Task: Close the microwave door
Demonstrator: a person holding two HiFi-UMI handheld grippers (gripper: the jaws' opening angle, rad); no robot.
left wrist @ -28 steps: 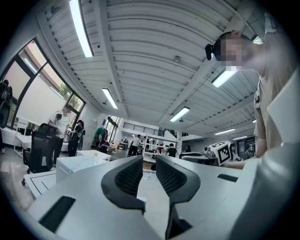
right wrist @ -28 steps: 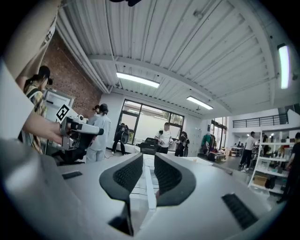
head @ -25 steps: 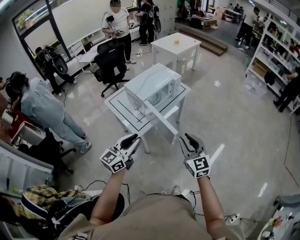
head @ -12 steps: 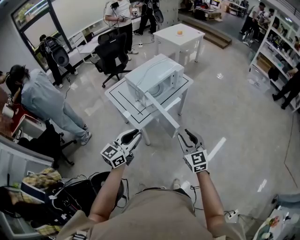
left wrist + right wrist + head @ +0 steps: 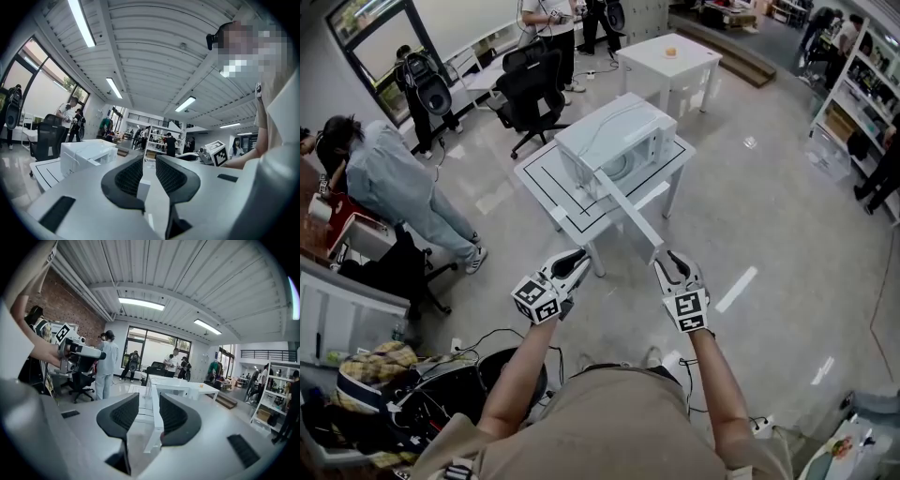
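Observation:
A white microwave (image 5: pixel 614 139) stands on a white table (image 5: pixel 551 180). Its door (image 5: pixel 628 214) hangs wide open and reaches towards me. My right gripper (image 5: pixel 670 259) sits just short of the door's free end. It is open with a narrow gap, and in the right gripper view the door's edge (image 5: pixel 153 414) lines up in that gap, close to the right pad (image 5: pixel 174 417). My left gripper (image 5: pixel 578 260) hovers left of the door's end, holding nothing. In the left gripper view its gripper (image 5: pixel 149 171) shows a slim gap, with the microwave (image 5: pixel 88 153) far ahead.
A person in a pale blue top (image 5: pixel 389 183) bends over a desk at left. A black office chair (image 5: pixel 534 92) and a second white table (image 5: pixel 670 64) stand beyond the microwave. Bags and cables (image 5: pixel 403 394) lie on the floor at lower left. Shelves (image 5: pixel 862 84) line the right wall.
Both grippers have drawn closer to the free end of the open door. The table and microwave now sit nearer in the head view.

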